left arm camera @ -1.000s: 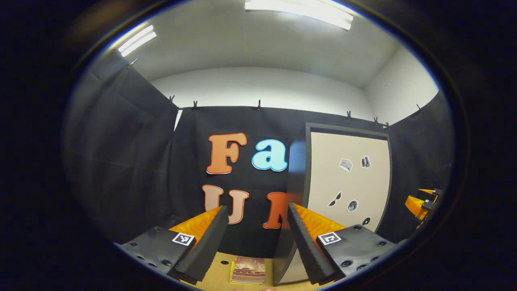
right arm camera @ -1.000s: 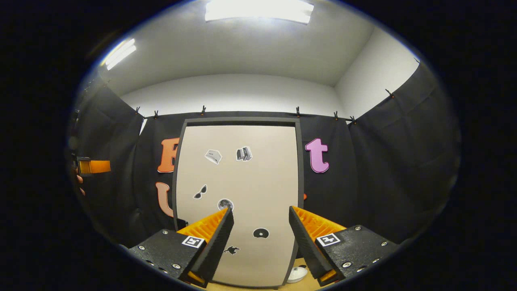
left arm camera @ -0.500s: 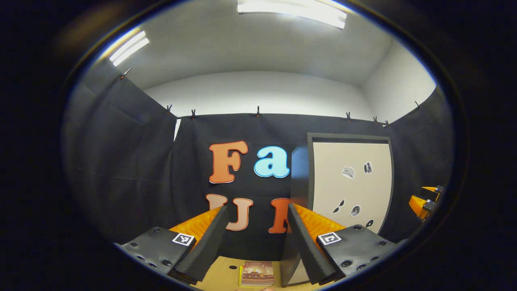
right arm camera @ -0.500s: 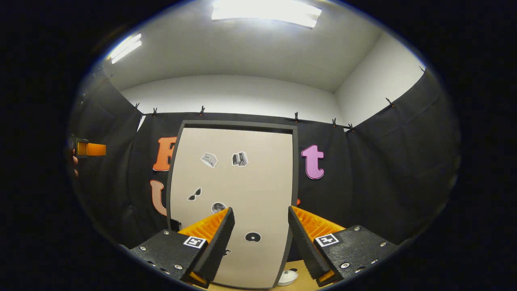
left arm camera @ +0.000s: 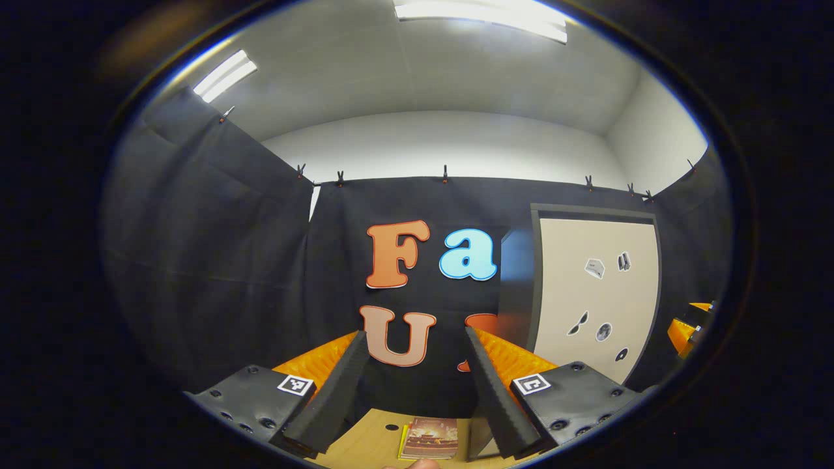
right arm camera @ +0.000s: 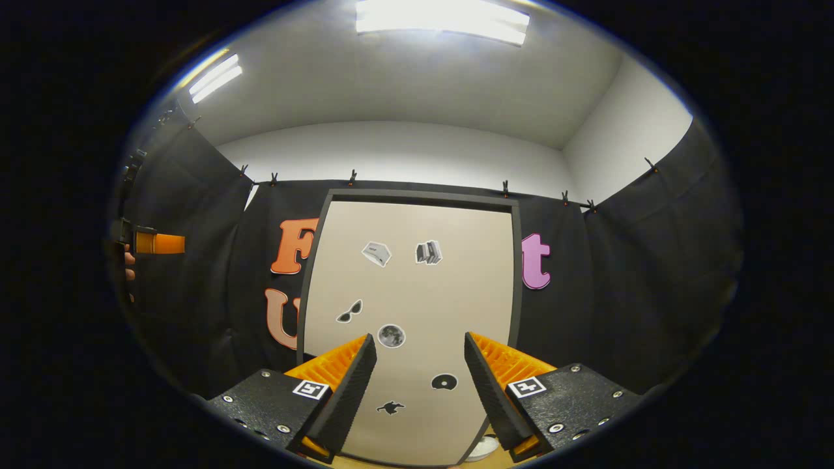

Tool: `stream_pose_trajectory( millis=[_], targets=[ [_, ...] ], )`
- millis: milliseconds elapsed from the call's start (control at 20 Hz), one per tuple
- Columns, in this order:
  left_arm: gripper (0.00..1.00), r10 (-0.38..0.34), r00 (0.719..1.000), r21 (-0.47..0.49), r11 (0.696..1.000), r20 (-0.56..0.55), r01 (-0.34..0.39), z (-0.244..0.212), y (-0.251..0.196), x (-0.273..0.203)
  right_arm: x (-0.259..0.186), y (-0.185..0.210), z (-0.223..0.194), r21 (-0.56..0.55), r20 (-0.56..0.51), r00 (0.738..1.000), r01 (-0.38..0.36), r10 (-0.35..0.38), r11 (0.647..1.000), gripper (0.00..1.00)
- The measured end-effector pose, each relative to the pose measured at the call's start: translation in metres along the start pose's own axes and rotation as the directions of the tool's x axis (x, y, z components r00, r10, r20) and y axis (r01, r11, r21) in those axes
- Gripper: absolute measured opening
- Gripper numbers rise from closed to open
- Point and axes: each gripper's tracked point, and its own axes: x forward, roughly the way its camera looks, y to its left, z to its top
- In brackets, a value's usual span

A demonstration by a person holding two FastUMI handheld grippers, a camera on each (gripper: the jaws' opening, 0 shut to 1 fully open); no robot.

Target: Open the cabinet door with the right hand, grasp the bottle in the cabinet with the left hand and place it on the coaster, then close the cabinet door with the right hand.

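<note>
The door point(right arm camera: 410, 326) fills the middle of the right gripper view, shut, so the bottle is hidden, and both the right gripper point(right arm camera: 417, 378) and left gripper point(left arm camera: 410, 378) gape wide and empty, so a grab could slip off the flat door.

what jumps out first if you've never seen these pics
The tall beige cabinet door, shut and dotted with small stickers, stands dead ahead in the right gripper view, with the open right gripper raised before it. In the left gripper view, a small book lies on the wooden table between the open left gripper fingers.
</note>
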Motion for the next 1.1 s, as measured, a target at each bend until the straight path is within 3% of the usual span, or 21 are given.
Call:
stream_pose_trajectory(
  millis=[100,150,250,500,800,1000,1050,1100],
  targets=[
    [1.00,0.014,1.000,0.009,1.000,-0.003,-0.014,-0.002,0.009,-0.002,0.009,0.017,-0.015,0.008,-0.031,0.999,-0.033,0.033,0.999,0.84],
    [0.96,0.025,1.000,0.017,1.000,0.003,-0.025,-0.002,0.015,-0.005,0.012,0.027,-0.025,0.011,-0.052,0.997,-0.054,0.054,0.998,0.85],
    [1.00,0.044,0.999,0.032,0.999,0.003,-0.044,-0.005,0.025,-0.009,0.019,0.049,-0.043,0.016,-0.101,0.990,-0.097,0.098,0.995,0.85],
    [0.91,0.073,0.997,0.034,0.997,-0.004,-0.073,-0.011,0.049,-0.020,0.039,0.102,-0.087,0.025,-0.206,0.959,-0.193,0.194,0.981,0.89],
    [0.96,0.112,0.992,0.076,0.991,-0.064,-0.107,-0.037,0.078,-0.034,0.064,0.145,-0.144,0.037,-0.325,0.916,-0.235,0.234,0.971,0.87],
    [0.96,0.099,0.991,0.068,0.993,-0.091,-0.093,-0.052,0.086,-0.049,0.080,0.165,-0.176,0.078,-0.389,0.890,-0.224,0.236,0.971,0.82],
    [0.92,0.089,0.991,0.062,0.995,-0.097,-0.084,-0.053,0.085,-0.053,0.084,0.169,-0.182,0.073,-0.402,0.886,-0.220,0.231,0.973,0.80],
    [0.95,0.085,0.991,0.061,0.995,-0.102,-0.079,-0.055,0.086,-0.056,0.089,0.171,-0.187,0.069,-0.411,0.883,-0.219,0.227,0.973,0.78]
  ],
)
